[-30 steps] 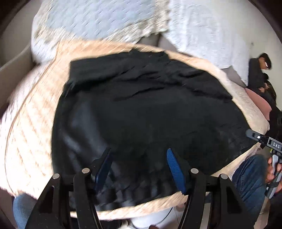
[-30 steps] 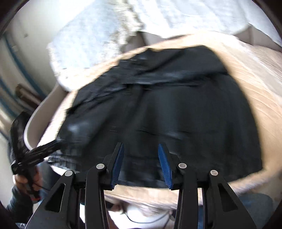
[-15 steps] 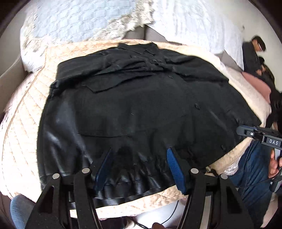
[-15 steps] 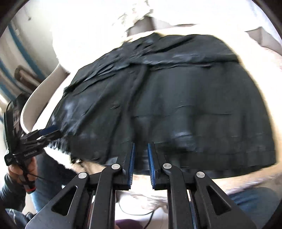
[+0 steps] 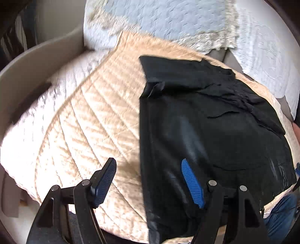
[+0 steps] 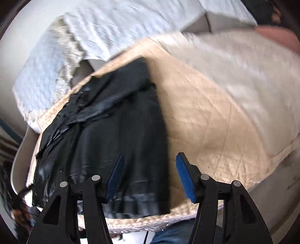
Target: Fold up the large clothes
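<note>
Here a black garment [image 5: 215, 131] lies spread flat on a quilted beige cover [image 5: 90, 120], its sleeves bunched at the far end near a pale blue blanket [image 5: 168, 16]. The left gripper [image 5: 148, 180] straddles the garment's left edge, jaws opening, pinching nothing. The right gripper [image 6: 149, 176] straddles the right edge, likewise spreading and empty.

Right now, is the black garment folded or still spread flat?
Partly folded. The black garment lies on the beige quilt, its far end doubled into overlapping layers; the near part lies flat. Neither gripper holds it.
</note>
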{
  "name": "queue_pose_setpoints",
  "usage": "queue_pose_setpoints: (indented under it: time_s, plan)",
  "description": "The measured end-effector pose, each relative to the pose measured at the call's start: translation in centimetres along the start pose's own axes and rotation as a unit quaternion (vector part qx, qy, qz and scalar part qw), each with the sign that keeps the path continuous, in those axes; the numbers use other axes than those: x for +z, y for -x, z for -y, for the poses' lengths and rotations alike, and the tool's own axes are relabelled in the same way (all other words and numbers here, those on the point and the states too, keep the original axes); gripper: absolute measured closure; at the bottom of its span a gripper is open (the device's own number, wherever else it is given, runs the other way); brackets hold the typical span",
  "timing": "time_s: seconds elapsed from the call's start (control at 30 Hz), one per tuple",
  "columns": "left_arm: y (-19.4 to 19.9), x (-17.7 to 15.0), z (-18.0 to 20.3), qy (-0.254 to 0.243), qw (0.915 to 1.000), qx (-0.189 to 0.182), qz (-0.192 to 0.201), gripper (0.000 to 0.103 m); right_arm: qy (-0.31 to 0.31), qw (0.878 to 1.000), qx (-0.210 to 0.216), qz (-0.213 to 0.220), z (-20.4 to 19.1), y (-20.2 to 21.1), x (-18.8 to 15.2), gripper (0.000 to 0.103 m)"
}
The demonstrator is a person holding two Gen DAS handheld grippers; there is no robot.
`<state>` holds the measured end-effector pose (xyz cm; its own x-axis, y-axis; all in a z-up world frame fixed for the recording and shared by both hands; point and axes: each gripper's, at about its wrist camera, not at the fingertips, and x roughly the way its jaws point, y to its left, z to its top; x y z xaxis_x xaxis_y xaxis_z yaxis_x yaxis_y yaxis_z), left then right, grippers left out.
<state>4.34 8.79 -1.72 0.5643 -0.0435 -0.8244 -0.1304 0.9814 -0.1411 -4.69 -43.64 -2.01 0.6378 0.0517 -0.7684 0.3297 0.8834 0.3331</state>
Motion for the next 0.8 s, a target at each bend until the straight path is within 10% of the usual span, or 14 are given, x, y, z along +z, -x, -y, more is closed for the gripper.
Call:
queue_pose_setpoints:
  time_s: [0.43,0.57,0.8]
  plan:
    - [0.9,-3.2,1.6,-0.011,0.9979,-0.064,-0.005,0.030,-0.024,0.993,0.106,-0.055,-1.9,-1.7,-2.3,0.044]
    - [0.7,-3.1,0.5,0.019,0.9982,-0.056,-0.008,0.050,-0.050,0.991,0.109,-0.053,-1.8,-2.3,-2.1,0.045]
    - [0.6,-3.5,1.5,-0.009,0.9999,0.012,0.003,0.068,-0.060,0.994,0.064,-0.065,-0.6,-2.4,-2.2,0.089]
